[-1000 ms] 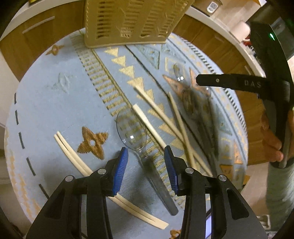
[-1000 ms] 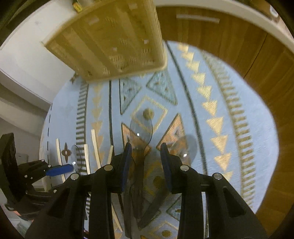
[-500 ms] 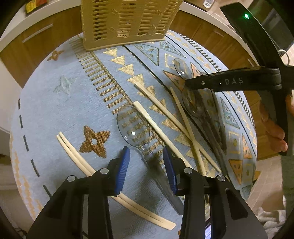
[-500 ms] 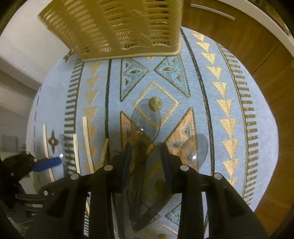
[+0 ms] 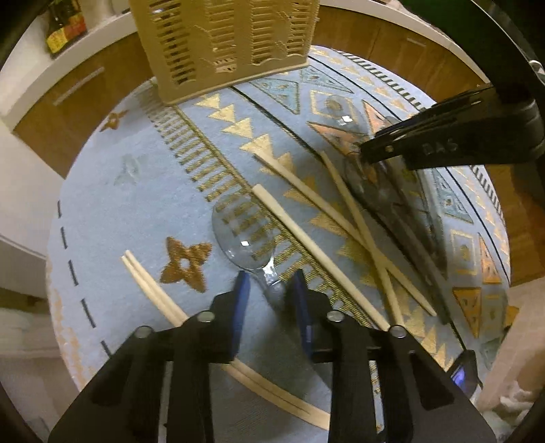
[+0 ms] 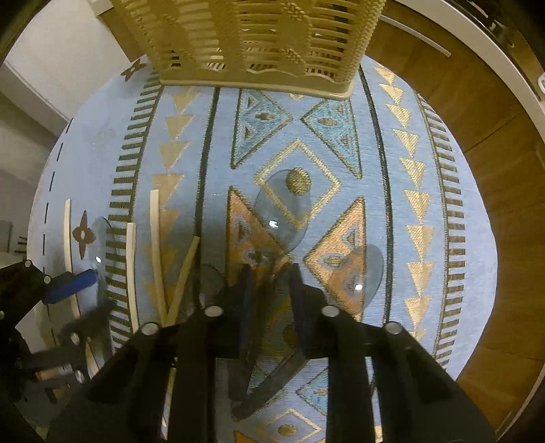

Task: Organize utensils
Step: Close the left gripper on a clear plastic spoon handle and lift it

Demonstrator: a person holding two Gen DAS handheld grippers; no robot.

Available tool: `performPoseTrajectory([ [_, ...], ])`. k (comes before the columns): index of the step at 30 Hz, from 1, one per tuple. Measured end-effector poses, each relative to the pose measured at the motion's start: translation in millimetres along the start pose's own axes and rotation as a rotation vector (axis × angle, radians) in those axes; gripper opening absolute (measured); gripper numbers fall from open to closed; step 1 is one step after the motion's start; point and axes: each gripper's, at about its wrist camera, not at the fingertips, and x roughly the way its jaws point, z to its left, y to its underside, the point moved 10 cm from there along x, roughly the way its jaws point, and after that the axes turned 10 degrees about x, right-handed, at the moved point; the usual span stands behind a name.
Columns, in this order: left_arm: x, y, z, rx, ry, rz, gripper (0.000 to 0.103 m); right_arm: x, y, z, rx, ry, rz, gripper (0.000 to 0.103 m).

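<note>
A clear plastic spoon [image 5: 243,235] lies on the blue patterned mat [image 5: 129,204]. My left gripper [image 5: 269,289] is open, low over the mat, with its blue pads either side of the spoon's neck. Several wooden chopsticks [image 5: 306,238] lie beside it, and a pair [image 5: 150,289] lies at the left. My right gripper [image 6: 270,283] is open, its pads either side of the handle of another clear spoon [image 6: 282,208]. A third clear spoon [image 6: 357,272] lies just right of it. The beige slotted utensil basket [image 6: 259,41] stands at the far edge of the mat.
The mat covers a round table with a wooden rim [image 6: 494,170]. A white counter [image 5: 51,68] with bottles [image 5: 61,30] runs behind it. The right gripper's black body [image 5: 453,143] reaches in over the spoons at the right of the left wrist view.
Both grippers have come lower and forward along their spoons toward the bowls. The left pads now sit at the spoon's neck. Both jaws stay open.
</note>
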Motion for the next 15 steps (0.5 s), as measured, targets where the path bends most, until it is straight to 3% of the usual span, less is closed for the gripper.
performPoseTrajectory([
  [6,-0.1,-1.0,-0.1,0.03,-0.04,0.022,0.017,-0.7,-1.0,3.7,-0.014,-0.007,-0.001,0.012],
  [10,-1.1,-3.1,6.1,-0.029,0.009,0.017,0.01,-2.5,1.5,-0.5,-0.016,-0.036,0.002,0.011],
  [15,-9.2,-9.6,7.2,-0.07,0.08,-0.055,0.009,-12.7,4.2,-18.0,0.004,-0.101,-0.029,0.01],
])
